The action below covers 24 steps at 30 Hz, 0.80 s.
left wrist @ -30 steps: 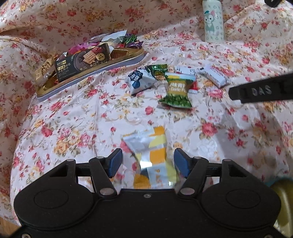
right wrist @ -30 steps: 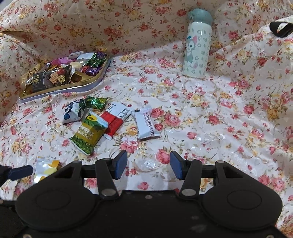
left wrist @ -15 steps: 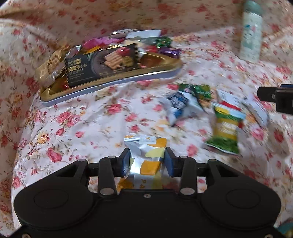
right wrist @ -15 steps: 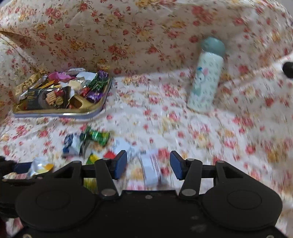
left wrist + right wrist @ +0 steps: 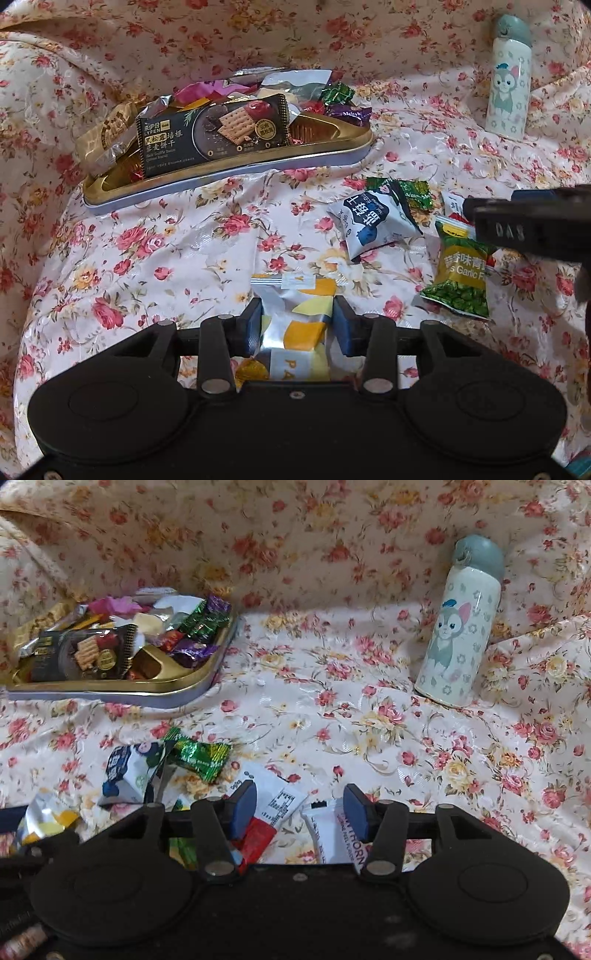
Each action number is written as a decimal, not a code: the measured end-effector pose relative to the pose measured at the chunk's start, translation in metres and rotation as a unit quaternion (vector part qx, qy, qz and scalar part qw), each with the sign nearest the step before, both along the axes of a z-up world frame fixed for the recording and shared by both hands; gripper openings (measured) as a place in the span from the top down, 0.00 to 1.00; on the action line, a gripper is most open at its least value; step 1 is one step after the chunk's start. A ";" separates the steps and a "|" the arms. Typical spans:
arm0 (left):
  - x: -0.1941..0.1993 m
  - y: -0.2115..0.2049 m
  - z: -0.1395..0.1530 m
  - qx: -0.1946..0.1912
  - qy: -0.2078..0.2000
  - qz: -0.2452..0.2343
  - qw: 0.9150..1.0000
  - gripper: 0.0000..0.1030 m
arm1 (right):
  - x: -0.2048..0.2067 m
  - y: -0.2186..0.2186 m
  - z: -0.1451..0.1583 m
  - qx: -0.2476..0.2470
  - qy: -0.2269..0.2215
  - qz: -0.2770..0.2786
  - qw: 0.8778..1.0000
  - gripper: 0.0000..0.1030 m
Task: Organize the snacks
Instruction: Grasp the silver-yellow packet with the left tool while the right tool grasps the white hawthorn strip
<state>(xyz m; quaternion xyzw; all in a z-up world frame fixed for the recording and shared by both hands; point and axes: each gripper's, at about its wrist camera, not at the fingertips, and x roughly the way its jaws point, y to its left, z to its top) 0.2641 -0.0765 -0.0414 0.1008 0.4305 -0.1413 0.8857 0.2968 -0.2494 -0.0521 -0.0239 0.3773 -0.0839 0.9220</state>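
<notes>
Silver-yellow packet (image 5: pixel 295 325) clenched in left hand-held gripper (image 5: pixel 297 325); right hand-held gripper (image 5: pixel 299 806) released above five loose snacks.

Both wrist cameras sit just behind their own tongs, looking steeply down and close over the floral cloth (image 5: pixel 155 251), and both views share the gold snack tray (image 5: pixel 332 147) and cartoon bottle (image 5: pixel 458 635).

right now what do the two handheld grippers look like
Both match. The left gripper and the right gripper each have a matte black plastic body with two round raised discs, black finger arms on silver pivot screws, and dark blue pads. In the left wrist view the right gripper's finger shows raised lettering reading DAS. No cables or sleeves show.
</notes>
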 end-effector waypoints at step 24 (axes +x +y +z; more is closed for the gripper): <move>-0.005 0.013 0.001 -0.031 -0.003 0.009 0.999 0.50 | -0.032 -0.033 -0.006 0.082 -0.013 -0.028 0.996 0.46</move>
